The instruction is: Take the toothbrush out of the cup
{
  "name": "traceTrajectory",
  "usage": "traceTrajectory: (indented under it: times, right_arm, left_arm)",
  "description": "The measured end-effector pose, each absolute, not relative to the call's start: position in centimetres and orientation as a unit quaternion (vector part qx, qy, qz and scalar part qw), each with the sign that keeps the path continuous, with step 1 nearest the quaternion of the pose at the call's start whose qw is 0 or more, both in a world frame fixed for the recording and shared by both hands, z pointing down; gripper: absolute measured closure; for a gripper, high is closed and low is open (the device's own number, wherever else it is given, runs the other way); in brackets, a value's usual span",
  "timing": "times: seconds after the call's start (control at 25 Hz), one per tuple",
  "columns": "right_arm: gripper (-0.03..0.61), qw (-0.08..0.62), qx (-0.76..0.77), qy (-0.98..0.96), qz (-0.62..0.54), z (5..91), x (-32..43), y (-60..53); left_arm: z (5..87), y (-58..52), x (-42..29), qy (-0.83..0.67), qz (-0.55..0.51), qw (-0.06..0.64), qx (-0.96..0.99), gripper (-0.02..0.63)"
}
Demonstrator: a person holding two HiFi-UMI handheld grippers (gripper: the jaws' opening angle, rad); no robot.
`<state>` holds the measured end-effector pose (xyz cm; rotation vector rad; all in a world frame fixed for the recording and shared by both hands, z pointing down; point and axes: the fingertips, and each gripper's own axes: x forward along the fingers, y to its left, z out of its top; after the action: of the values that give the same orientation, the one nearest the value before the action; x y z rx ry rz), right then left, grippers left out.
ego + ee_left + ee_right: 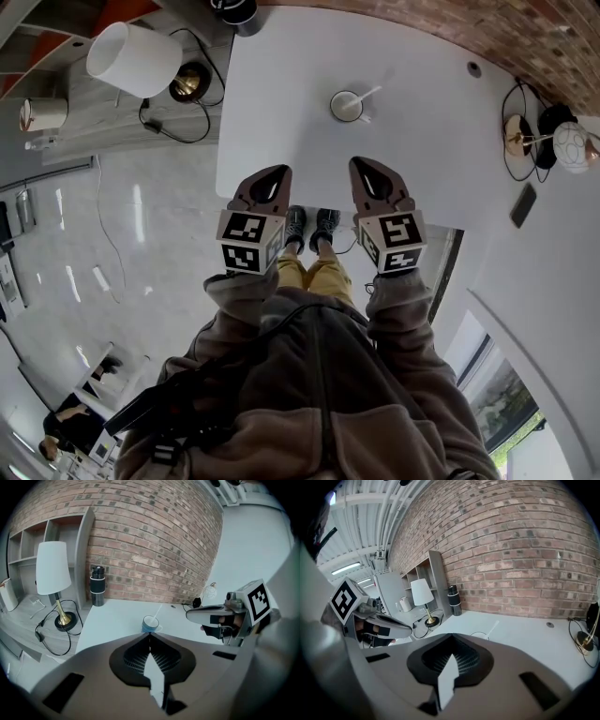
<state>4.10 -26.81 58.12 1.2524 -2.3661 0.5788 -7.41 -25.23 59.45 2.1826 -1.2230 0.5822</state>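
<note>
A white cup (346,106) stands upright on the white table (281,84), and a white toothbrush (367,94) leans out of it to the right. My left gripper (277,174) and right gripper (360,165) hover side by side over the table's near edge, short of the cup and apart from it. Both are shut with nothing in them. In the left gripper view the cup (150,623) looks blue-sided and shows just past my left gripper (150,637), with the toothbrush (157,611) slanting up. In the right gripper view only the cup's rim (479,634) and the toothbrush (492,628) show above my right gripper (451,637).
A black flask (234,11) stands at the table's far left corner. A white-shaded lamp (133,58) with cables sits on the shelf to the left. A cable hole (474,68) is at the table's far right. A brass lamp (534,141) and a dark phone (523,204) lie to the right.
</note>
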Motion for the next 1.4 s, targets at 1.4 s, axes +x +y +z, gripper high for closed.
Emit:
traceTrajectory:
  times: [1.4]
  right_arm:
    - [0.517,0.149,0.519,-0.785,0.304,69.0,8.7,-39.1]
  left_arm:
    - [66.8,-27.7,-9.7,-0.459,0.249,0.337,0.784,0.607]
